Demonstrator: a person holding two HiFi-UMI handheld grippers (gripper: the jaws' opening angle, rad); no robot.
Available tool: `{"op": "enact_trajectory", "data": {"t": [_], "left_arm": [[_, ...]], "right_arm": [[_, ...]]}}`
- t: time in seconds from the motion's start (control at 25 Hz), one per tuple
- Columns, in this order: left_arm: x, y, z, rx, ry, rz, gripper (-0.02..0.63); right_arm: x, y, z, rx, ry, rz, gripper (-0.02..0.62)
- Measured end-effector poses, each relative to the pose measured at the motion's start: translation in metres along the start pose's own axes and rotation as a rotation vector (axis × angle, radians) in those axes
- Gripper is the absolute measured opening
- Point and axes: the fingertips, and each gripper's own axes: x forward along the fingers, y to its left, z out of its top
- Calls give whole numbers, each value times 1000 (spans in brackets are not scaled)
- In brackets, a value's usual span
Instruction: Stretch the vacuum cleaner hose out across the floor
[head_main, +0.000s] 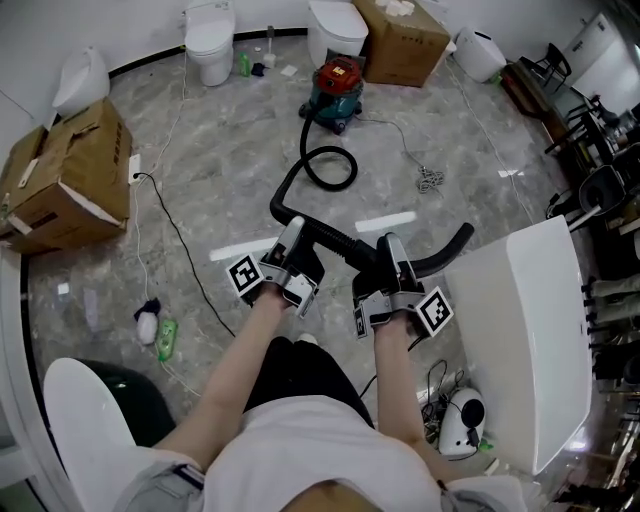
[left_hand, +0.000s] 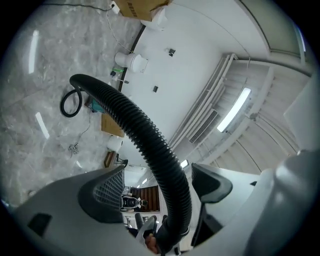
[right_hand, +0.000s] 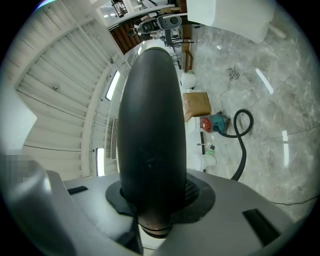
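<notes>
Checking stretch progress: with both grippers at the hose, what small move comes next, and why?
Probably draw both grippers away from the vacuum cleaner: the hose curls in a loop near it. The right gripper clamps its smooth end; the left gripper has its jaws apart around it.

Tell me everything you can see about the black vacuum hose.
The hose is black and flexible, plastic by its look, ribbed along most of its length, with a smooth, wider end piece. One end joins the red and teal vacuum cleaner. From there it curls in one loop on the grey floor, then lifts off it. The ribbed part runs between the jaws of the left tongs, with a gap on one side. The right tongs clamp the smooth end, which curves on past them.
</notes>
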Motion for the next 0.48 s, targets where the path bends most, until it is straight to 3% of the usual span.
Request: {"op": "enact_trajectory", "data": {"t": [0.28, 0.48], "left_arm": [[-8, -5, 14, -44, -42, -37, 403], [-16, -14, 30, -86, -111, -119, 400]], "right_arm": [[-13, -10, -23, 75, -9, 15, 126], [-25, -20, -30, 119, -25, 16, 126]]}}
